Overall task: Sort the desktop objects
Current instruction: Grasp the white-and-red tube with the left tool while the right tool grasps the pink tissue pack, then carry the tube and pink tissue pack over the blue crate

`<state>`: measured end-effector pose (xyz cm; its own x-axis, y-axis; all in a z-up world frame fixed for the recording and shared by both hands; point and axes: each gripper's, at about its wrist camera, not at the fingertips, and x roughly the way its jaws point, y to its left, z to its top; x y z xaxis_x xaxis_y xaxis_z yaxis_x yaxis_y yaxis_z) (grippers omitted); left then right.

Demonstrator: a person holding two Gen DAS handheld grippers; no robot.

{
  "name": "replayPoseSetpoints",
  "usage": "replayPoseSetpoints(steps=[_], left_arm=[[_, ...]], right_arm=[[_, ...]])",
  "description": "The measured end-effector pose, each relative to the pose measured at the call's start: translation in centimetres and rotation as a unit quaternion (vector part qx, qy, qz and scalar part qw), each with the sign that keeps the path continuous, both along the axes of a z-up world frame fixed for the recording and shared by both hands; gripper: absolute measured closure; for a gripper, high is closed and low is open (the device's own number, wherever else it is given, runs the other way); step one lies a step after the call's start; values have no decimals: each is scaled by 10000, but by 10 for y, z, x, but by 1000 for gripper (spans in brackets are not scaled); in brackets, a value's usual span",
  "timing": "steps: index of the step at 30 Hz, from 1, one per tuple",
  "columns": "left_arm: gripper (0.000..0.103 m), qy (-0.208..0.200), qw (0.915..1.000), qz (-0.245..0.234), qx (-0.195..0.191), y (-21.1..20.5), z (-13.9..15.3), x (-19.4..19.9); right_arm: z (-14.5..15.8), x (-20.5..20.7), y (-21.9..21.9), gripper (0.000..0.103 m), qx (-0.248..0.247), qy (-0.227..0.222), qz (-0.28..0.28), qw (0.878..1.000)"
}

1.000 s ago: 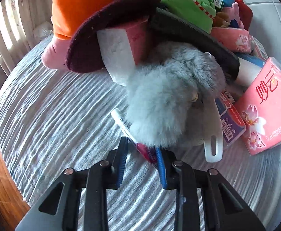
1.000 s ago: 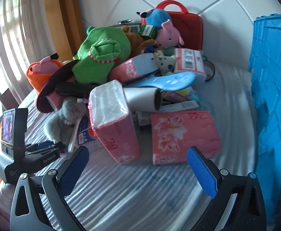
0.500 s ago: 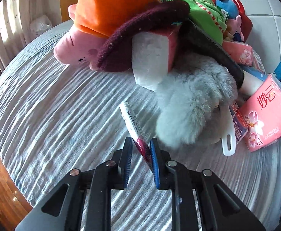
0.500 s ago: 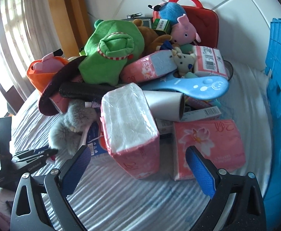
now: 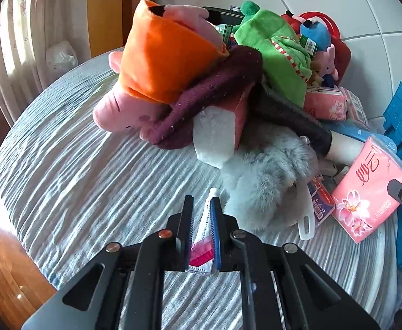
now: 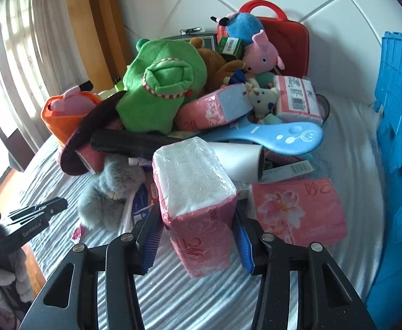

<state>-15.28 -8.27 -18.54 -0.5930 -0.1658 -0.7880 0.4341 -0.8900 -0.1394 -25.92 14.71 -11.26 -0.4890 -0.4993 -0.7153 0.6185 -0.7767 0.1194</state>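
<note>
Pinching a small red-and-white tube (image 5: 204,236) between its pads, the left gripper (image 5: 202,228) holds it above the striped cloth (image 5: 90,181), just beside the grey fluffy toy (image 5: 267,184). R gripper (image 6: 198,236): jaws have just been closing w/ a pink tissue pack (image 6: 198,192) between them, pads at its sides; pack sits at the pile's front edge, next to another pink pack (image 6: 297,209).

The right gripper (image 6: 198,236), jaws just closing, flanks a pink tissue pack (image 6: 198,200).
</note>
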Motion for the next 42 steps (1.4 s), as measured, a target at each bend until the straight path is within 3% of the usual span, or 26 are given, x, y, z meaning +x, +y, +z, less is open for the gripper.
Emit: replayPoseSetpoints(steps=[8,12,17,19,21,22,23,28,32,42], left_arm=[[91,-382,9986,-345,108,2,-10,-13],[88,-793,9946,-662,113,9,-28,-27],[71,-880,9923,-862,-100,15,-45,-36],[71,-894,9913,-940,-207,16,-47,-39],[86,-865,9915,-959,-188,14,-46,-39],[86,-848,9917,-959,-141,12,-46,-38],[86,-824,9921,-930,-145,11,-45,-35],[86,-435,9949,-881,-237,8,-15,-16],[86,44,9948,-908,-464,12,27,-6],[86,966,9824,-1318,-909,54,124,-31]], right_arm=[[-12,7,6,54,147,-174,-29,9997],[-18,10,4,52,198,-229,-47,9995],[-22,10,-2,43,311,-247,-72,9992],[-26,9,-6,42,353,-265,-73,9990],[-28,9,-9,43,384,-256,-91,9989],[-27,9,-9,54,393,-223,-118,9989],[-26,10,-9,54,387,-216,-111,9990],[-7,16,-6,56,245,-14,-83,9997],[22,22,-2,56,-5,287,-81,9996],[110,38,27,56,-491,1313,-485,9889]])
